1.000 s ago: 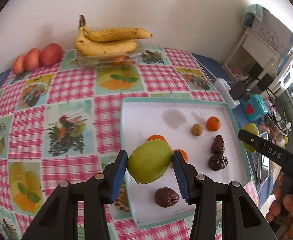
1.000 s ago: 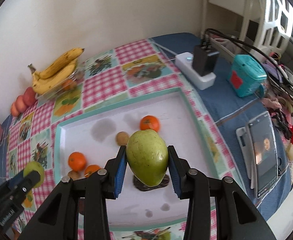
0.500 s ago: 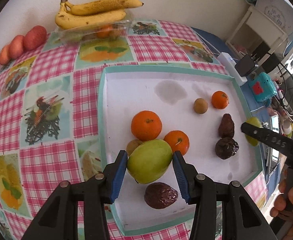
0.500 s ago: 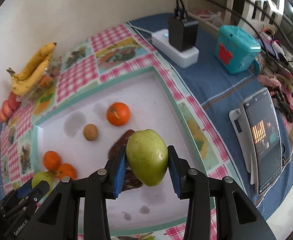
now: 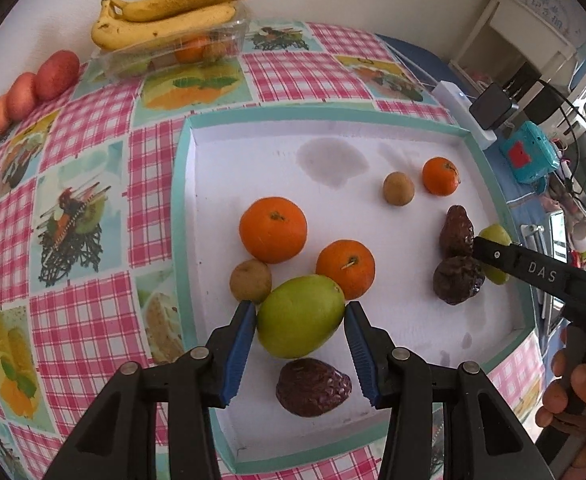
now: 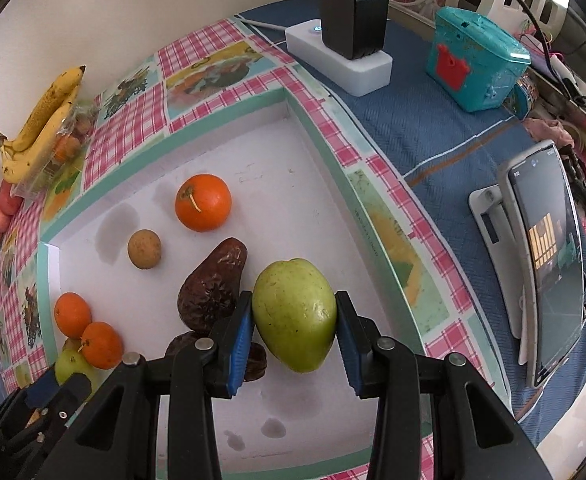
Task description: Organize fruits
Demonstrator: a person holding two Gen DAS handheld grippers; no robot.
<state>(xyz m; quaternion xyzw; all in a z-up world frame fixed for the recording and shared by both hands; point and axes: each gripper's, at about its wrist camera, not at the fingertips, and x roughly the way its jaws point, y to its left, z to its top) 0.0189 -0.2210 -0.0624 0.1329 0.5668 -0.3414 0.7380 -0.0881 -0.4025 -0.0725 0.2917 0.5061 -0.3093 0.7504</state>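
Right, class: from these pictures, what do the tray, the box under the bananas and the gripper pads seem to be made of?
Tray: looks like painted board or foam, matte white floor with stains, teal rim; uncertain.
Box under the bananas: thin clear plastic, since fruit shows through its glossy wall.
Gripper pads: probably blue rubber or soft plastic, ridged, on black arms that look like moulded plastic.

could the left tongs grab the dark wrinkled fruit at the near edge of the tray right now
Probably not yet: the left tongs are shut on a green fruit, so they are full. The dark fruit lies just below, with nothing else blocking it.
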